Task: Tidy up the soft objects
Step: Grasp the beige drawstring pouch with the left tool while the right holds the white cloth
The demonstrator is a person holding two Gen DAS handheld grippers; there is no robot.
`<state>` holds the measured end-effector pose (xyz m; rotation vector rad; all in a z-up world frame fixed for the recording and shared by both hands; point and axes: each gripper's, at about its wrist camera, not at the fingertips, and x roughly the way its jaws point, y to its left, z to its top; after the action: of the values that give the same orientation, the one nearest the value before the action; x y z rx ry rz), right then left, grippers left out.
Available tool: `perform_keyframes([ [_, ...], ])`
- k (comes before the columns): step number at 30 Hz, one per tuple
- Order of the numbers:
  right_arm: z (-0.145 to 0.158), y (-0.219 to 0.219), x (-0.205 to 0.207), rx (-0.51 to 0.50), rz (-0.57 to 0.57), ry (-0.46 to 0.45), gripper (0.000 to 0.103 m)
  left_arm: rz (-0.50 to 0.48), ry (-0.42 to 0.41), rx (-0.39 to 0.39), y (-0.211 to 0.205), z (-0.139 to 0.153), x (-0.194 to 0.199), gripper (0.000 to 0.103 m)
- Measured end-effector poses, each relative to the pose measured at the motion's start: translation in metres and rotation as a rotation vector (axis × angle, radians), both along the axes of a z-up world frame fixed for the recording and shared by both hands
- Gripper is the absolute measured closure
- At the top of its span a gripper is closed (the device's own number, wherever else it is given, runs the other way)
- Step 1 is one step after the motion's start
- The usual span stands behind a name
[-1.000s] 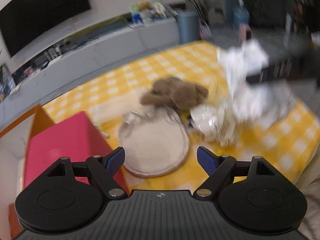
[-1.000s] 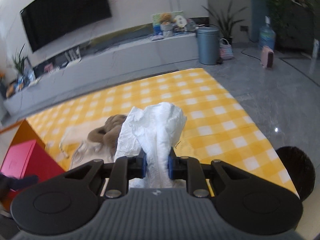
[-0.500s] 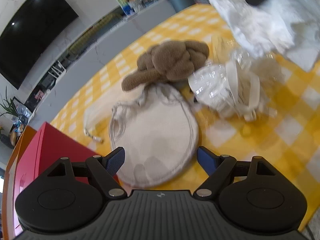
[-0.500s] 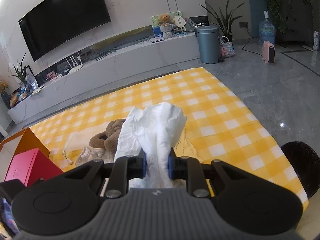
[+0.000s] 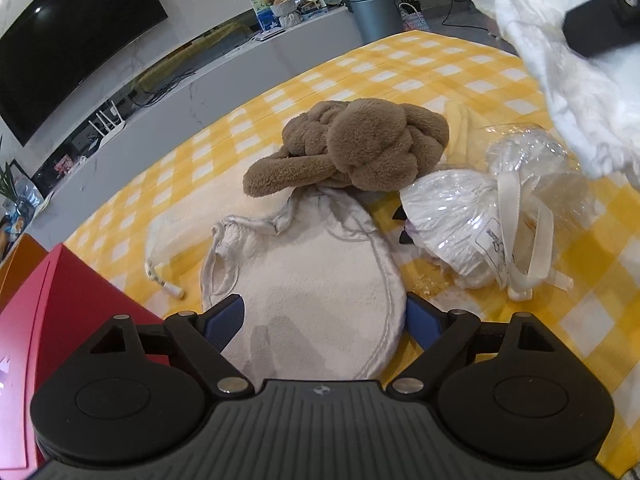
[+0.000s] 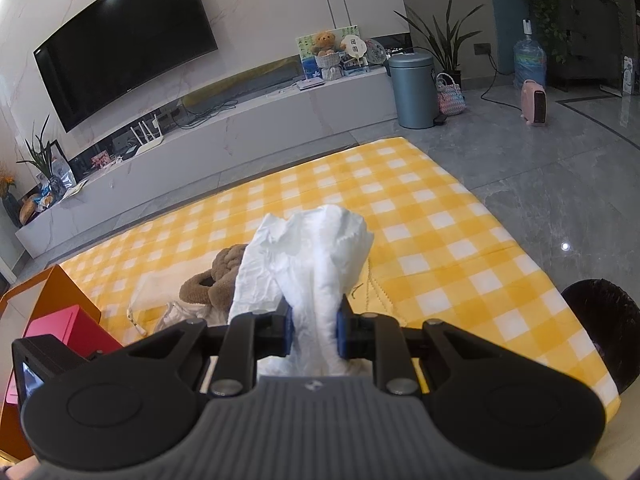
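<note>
**Soft things spread on a checked cloth in a living room**

Yellow-and-white checked cloth [image 5: 400, 64] covers the tabletop, with a dark television [image 6: 124, 72] on the marble wall behind and a grey-blue bin [image 6: 412, 88] on the floor at the upper right of the right wrist view.

At the far left of the left wrist view lies a red box [image 5: 52, 312], its edge just beside the left claw [image 5: 322, 320]. That claw's jaws are opening, spread wide to either side of a cream drawstring pouch [image 5: 312, 280] that lies flat on the cloth; the blue pads do not press on it. Above the pouch, at the middle of the frame, sits a brown plush toy [image 5: 360, 144], touching the pouch's top edge. Right of the pouch lies a crinkled clear plastic bag [image 5: 480, 216] with white straps, holding something white.

At the upper right of that frame hangs a white crumpled garment [image 5: 560, 80]. In the right wrist view the right claw [image 6: 314, 334] is clenched on this garment [image 6: 312, 256], which stands up between the pads above the cloth.
</note>
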<state>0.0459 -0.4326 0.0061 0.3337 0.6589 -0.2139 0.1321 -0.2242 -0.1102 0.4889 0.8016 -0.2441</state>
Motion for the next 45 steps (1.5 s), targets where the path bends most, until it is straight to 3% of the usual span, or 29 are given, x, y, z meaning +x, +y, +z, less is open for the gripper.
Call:
perform_keyframes([
  [1, 0.0, 0.0, 0.0, 0.0, 0.0, 0.002, 0.084, 0.031, 0.02, -0.023, 0.001, 0.001, 0.003, 0.001],
  [3, 0.0, 0.001, 0.0, 0.0, 0.0, 0.006, 0.084, 0.078, 0.062, -0.085, 0.005, 0.002, 0.009, 0.013],
  [4, 0.0, 0.001, 0.0, 0.0, 0.0, 0.007, 0.084, 0.065, 0.077, -0.11, 0.005, 0.004, 0.01, 0.03],
  [5, 0.0, 0.001, 0.0, 0.001, -0.002, 0.006, 0.084, 0.026, 0.092, -0.13, 0.004, 0.005, 0.009, 0.058],
  [6, 0.0, 0.001, 0.0, 0.001, -0.005, 0.006, 0.084, -0.031, 0.111, -0.148, 0.002, 0.006, 0.007, 0.075],
  [11, -0.001, -0.001, -0.001, 0.012, -0.022, 0.002, 0.084, -0.194, 0.037, 0.043, -0.027, -0.002, -0.013, 0.096],
  [14, -0.001, -0.003, -0.002, 0.021, -0.029, -0.001, 0.084, -0.195, 0.075, 0.061, -0.031, 0.003, -0.018, 0.096],
  [22, -0.001, -0.005, -0.003, 0.033, -0.034, -0.002, 0.084, -0.216, 0.255, -0.189, 0.011, 0.06, -0.043, 0.097],
  [24, 0.0, -0.006, -0.004, 0.036, -0.034, -0.007, 0.084, -0.201, 0.277, -0.216, 0.02, 0.064, -0.045, 0.097],
  [26, 0.0, -0.006, -0.004, 0.04, -0.035, -0.009, 0.084, -0.171, 0.282, -0.204, 0.025, 0.06, -0.04, 0.097],
  [30, 0.0, -0.007, -0.004, 0.041, -0.034, -0.006, 0.084, -0.136, 0.273, -0.092, 0.022, 0.033, -0.035, 0.094],
  [34, -0.001, -0.007, -0.003, 0.038, -0.027, 0.0, 0.084, -0.154, 0.243, -0.055, 0.018, 0.019, -0.032, 0.074],
  [36, -0.002, -0.006, -0.001, 0.035, -0.022, 0.004, 0.084, -0.142, 0.202, -0.018, 0.015, 0.014, -0.034, 0.06],
  [38, -0.002, -0.004, 0.0, 0.031, -0.017, 0.007, 0.084, -0.132, 0.129, 0.025, 0.012, 0.01, -0.036, 0.034],
  [40, -0.003, -0.004, 0.001, 0.027, -0.014, 0.01, 0.083, -0.143, 0.071, 0.063, 0.009, 0.007, -0.04, 0.027],
  [42, -0.003, -0.003, 0.001, 0.025, -0.012, 0.014, 0.083, -0.165, 0.065, 0.047, 0.011, 0.007, -0.039, 0.044],
  [43, -0.003, -0.003, 0.002, 0.024, -0.012, 0.014, 0.083, -0.182, 0.088, 0.011, 0.014, 0.008, -0.04, 0.086],
  [44, -0.003, -0.003, 0.002, 0.024, -0.012, 0.015, 0.083, -0.197, 0.12, -0.022, 0.016, 0.009, -0.04, 0.097],
  [45, -0.003, -0.003, 0.002, 0.025, -0.012, 0.014, 0.083, -0.197, 0.131, -0.032, 0.016, 0.01, -0.041, 0.097],
])
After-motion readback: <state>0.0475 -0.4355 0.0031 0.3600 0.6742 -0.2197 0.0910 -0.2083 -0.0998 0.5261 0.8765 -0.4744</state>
